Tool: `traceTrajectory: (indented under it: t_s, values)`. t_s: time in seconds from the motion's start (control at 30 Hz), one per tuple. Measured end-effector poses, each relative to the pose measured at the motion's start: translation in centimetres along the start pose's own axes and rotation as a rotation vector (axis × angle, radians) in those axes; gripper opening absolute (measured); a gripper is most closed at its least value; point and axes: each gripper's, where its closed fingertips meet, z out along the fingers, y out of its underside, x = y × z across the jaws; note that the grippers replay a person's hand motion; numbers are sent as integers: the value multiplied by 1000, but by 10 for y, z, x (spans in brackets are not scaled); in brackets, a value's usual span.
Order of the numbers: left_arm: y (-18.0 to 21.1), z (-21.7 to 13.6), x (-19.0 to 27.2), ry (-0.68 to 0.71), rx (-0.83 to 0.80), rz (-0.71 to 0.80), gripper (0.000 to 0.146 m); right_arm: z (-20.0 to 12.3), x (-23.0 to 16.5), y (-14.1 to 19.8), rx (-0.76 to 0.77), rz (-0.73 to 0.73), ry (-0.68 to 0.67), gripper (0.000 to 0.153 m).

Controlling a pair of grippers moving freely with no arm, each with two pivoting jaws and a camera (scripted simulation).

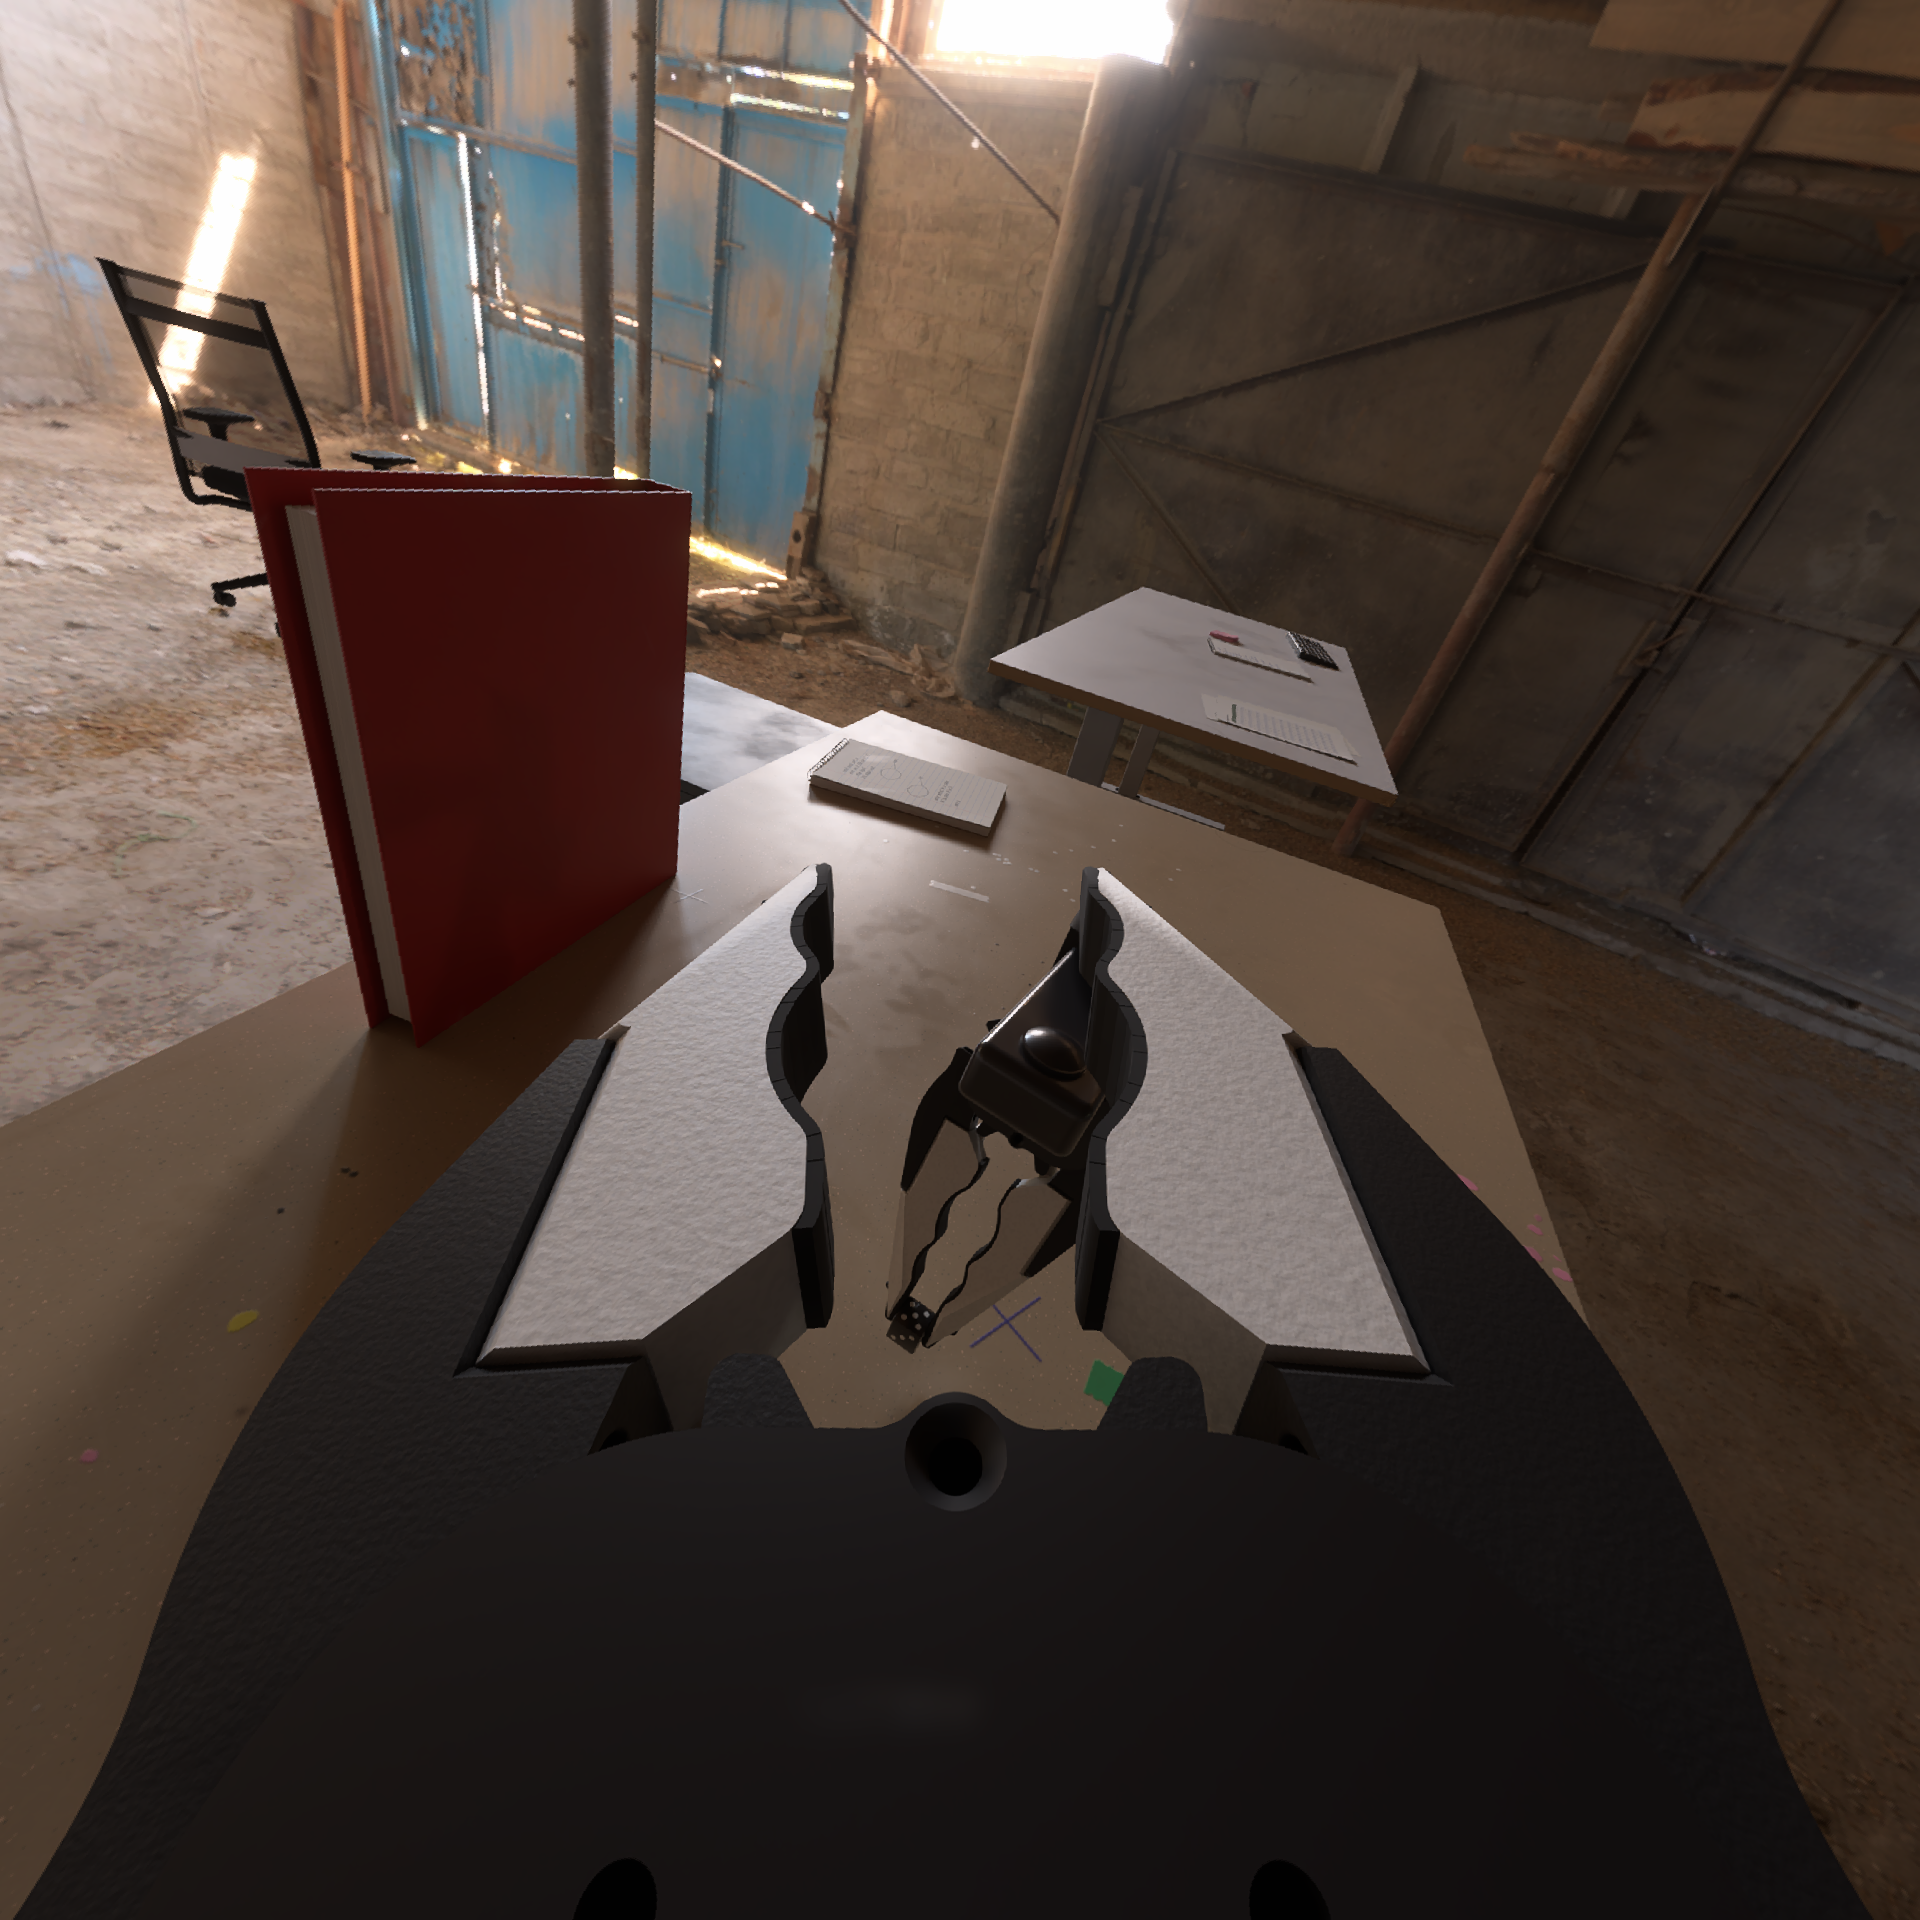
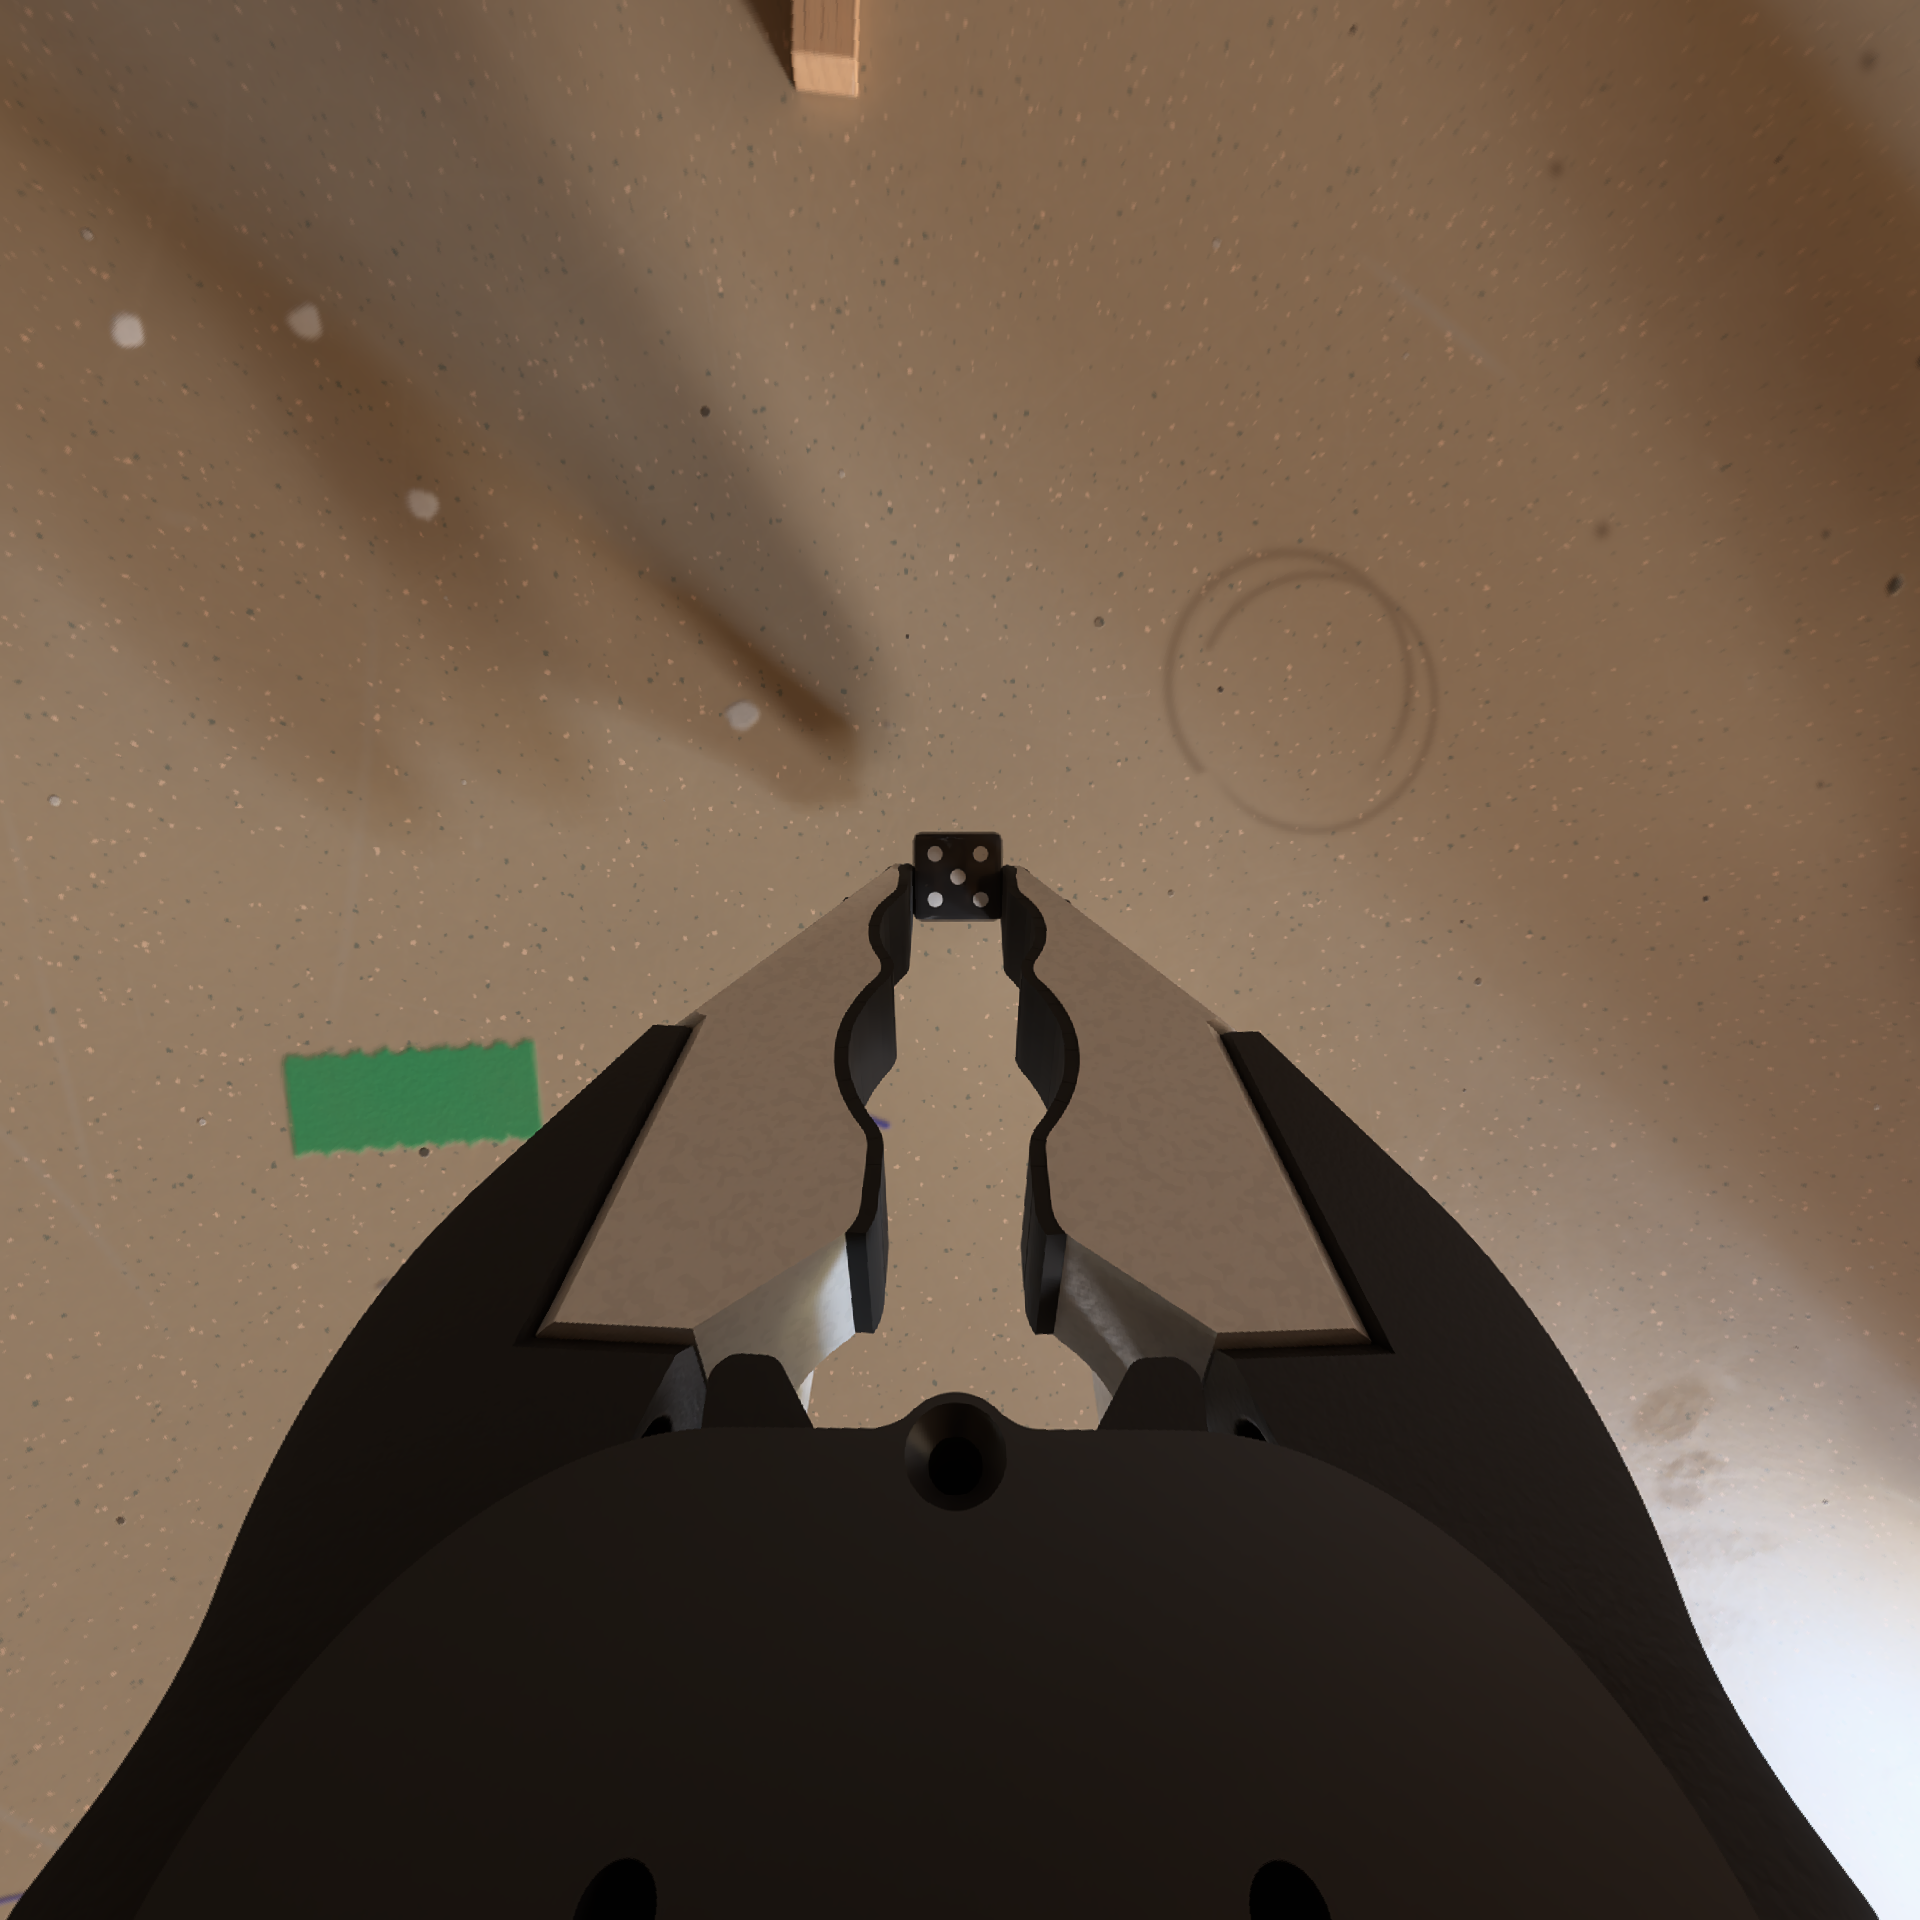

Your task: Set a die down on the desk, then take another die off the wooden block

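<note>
Black with white pips, the die [image 2: 957, 878] sits pinched between the tips of the right tool [image 2: 957, 883], which points straight down at the brown speckled bench [image 2: 1351, 312]. A green tape patch [image 2: 412, 1098] lies to one side below, a faint ring stain [image 2: 1299, 691] to the other, and the end of the wooden block [image 2: 826, 47] shows at the top edge. From the left wrist view, the left tool [image 1: 956, 904] is spread wide with nothing between its fingers; beyond it stand a red binder [image 1: 499, 727] and a notepad [image 1: 907, 787]
</note>
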Motion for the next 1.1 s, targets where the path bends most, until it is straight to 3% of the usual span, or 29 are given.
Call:
traceTrajectory:
  t_s: [0.27, 0.37, 0.47, 0.57, 0.63, 0.7, 0.77, 0.87, 1.1]
  values:
    - [0, 1, 9, 34, -9, 2, 50, 4, -5, 5, -16, -3, -43, 16]
    - [-3, -2, 16, 53, -8, 6, 53, -6, -4, -2, 41, 10, -53, 24]
    - [-18, -17, 18, 35, 40, 35, 54, -27, -2, -36, 187, 6, -2, 24]
    - [-39, -44, 15, -28, 124, 78, 54, -37, 0, -102, 416, -19, 131, 24]
    - [-53, -63, 14, -66, 184, 100, 55, -19, -12, -136, 512, -4, 103, 24]
    - [-64, -79, 15, -81, 235, 110, 54, 11, -16, -149, 472, 3, 106, 24]
    - [-71, -92, 17, -78, 271, 112, 54, 37, -14, -153, 427, -2, 132, 24]
    - [-75, -102, 20, -63, 294, 111, 54, 61, -16, -158, 406, 54, 38, 24]
    - [-75, -108, 20, 9, 292, 56, 56, 84, -21, -154, 325, 53, -14, 25]
